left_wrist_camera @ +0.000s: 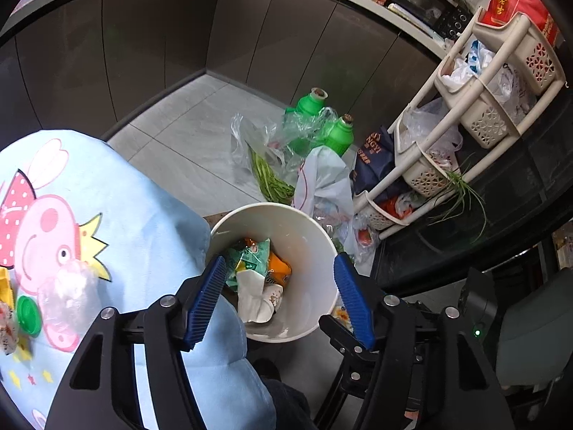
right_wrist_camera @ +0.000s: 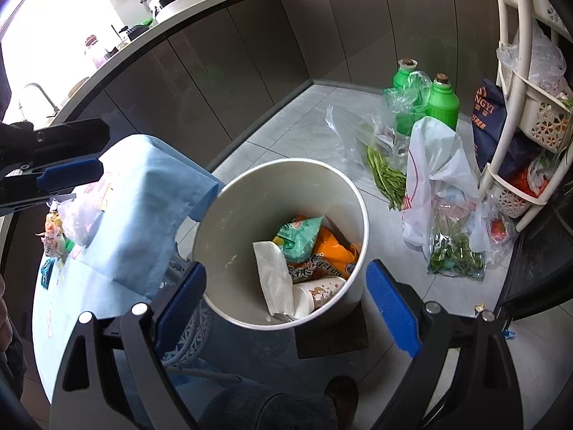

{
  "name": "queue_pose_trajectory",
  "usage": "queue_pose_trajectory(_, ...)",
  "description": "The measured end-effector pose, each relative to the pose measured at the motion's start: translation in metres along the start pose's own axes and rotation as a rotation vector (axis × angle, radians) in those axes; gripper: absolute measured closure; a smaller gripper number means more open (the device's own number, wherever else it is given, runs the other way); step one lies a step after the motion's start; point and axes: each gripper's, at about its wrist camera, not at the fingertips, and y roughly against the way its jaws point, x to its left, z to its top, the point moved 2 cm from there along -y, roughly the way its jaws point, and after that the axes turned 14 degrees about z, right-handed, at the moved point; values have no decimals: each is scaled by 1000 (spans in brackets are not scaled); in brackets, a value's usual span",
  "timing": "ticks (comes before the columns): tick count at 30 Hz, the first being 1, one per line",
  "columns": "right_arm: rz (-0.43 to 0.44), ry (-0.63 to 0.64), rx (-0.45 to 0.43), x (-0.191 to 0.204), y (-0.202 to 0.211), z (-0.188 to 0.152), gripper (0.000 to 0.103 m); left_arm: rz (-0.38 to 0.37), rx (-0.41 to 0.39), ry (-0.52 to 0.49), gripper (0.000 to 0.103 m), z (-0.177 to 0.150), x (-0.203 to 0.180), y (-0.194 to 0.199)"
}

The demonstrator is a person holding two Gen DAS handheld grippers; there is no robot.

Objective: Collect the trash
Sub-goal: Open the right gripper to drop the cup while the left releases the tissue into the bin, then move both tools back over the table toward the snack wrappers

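Both grippers hang over the white bin [right_wrist_camera: 279,211] that stands on the grey tile floor [left_wrist_camera: 186,132] beside a table draped in a light blue cartoon cloth [left_wrist_camera: 118,208]. Left gripper [left_wrist_camera: 279,297]: blue pads spread wide, nothing between them, poised above the bin's near rim. Right gripper [right_wrist_camera: 286,308]: jaws also wide apart and empty, framing the bin from its side. In the bin: a green snack wrapper [right_wrist_camera: 299,238], an orange packet [right_wrist_camera: 333,251], a white tissue [right_wrist_camera: 274,279] and a crushed paper cup [right_wrist_camera: 315,294], all lying loose at the bottom. On the cloth, near the table edge: a green cap [left_wrist_camera: 28,315], a crumpled clear plastic piece [left_wrist_camera: 68,294] and some small wrappers, too blurred to sort out. Beyond the bin on the floor: two green bottles [left_wrist_camera: 311,104], clear bags with green beans [left_wrist_camera: 268,179], a white plastic bag [left_wrist_camera: 322,179], then a cream tiered basket rack [left_wrist_camera: 476,107] stuffed with bags.
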Motion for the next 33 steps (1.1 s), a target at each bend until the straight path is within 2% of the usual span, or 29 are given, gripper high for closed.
queue_pose_trajectory(4, 4, 24, -19, 12, 9, 6, 12, 7, -37, 9, 25, -2, 5, 21)
queue_pose_trajectory(6, 4, 36, -27, 21, 14, 8, 10, 12, -57, 20, 14, -6, 11, 32)
queue_pose_trajectory(8, 3, 43, -34, 29, 18, 10, 3, 36, -76, 42, 9, -12, 20, 44)
queue_pose_trajectory(20, 8, 113, -24, 83, 33, 11, 4, 122, -124, 149, 9, -53, 72, 99)
queue_pose_trajectory(25, 17, 150, -20, 107, 37, 9, 4, 126, -151, 215, 9, -75, 101, 122)
queue_pose_trajectory(33, 96, 281, 7, 165, 32, 2, 4, 205, -168, 319, 9, -123, 157, 148)
